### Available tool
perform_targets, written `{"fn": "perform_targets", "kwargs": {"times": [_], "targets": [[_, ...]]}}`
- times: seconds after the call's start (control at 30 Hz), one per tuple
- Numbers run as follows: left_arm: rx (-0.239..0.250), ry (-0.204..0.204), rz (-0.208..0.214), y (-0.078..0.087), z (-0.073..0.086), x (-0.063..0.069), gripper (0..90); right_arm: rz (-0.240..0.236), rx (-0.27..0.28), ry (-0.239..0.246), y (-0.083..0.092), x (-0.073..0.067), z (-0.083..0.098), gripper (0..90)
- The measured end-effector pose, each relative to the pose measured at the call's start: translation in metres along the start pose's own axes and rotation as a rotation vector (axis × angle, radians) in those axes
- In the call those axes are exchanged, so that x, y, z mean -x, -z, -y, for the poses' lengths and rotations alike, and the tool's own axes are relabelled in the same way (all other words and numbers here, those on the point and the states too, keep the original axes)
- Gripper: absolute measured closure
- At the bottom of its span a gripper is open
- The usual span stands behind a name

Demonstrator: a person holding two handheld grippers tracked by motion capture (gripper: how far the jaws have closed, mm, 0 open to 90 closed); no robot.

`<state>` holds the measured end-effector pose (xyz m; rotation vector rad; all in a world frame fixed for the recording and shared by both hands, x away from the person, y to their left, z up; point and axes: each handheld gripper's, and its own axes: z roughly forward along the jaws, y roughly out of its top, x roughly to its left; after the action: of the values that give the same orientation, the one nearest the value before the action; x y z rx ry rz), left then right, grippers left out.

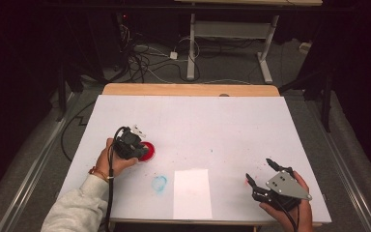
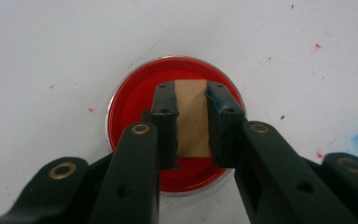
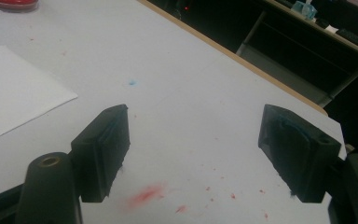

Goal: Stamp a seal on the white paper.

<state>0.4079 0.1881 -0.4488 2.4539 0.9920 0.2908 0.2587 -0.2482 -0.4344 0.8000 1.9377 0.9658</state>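
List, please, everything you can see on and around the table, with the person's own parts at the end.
Dish of red paint: one, red, left part of the table, under the left gripper.
Wooden block: one, tan, held between the left gripper's jaws over the dish.
Sheet of paper: one, white, near edge, centre.
Blue smear: one, blue, left of the sheet.
Red smear: one, red, by the right gripper.
Table: one, white top with a wooden far edge.
Cables: several, on the floor beyond the table.
Left gripper: one, black, over the dish.
Right gripper: one, black, open, near right corner.
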Motion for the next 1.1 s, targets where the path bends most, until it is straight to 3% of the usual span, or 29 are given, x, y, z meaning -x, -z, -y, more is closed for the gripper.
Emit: {"fn": "perform_targets", "kwargs": {"times": [0.43,0.67,1.1], "targets": [[0.004,-0.004,-0.003,-0.0016,0.0014,0.0006,73.6,-0.005,-0.001,0.004,-0.0035,-0.0014,-0.0025,24.9],[0.025,0.016,0.027,-0.0020,0.0047,-0.0040,73.6,-0.005,-0.002,0.000,-0.0061,0.0007,-0.0033,25.0],[0.042,0.018,0.001,0.0000,0.0061,-0.0001,73.5,-0.006,0.010,0.000,-0.0059,0.0015,-0.0045,25.0]]}}
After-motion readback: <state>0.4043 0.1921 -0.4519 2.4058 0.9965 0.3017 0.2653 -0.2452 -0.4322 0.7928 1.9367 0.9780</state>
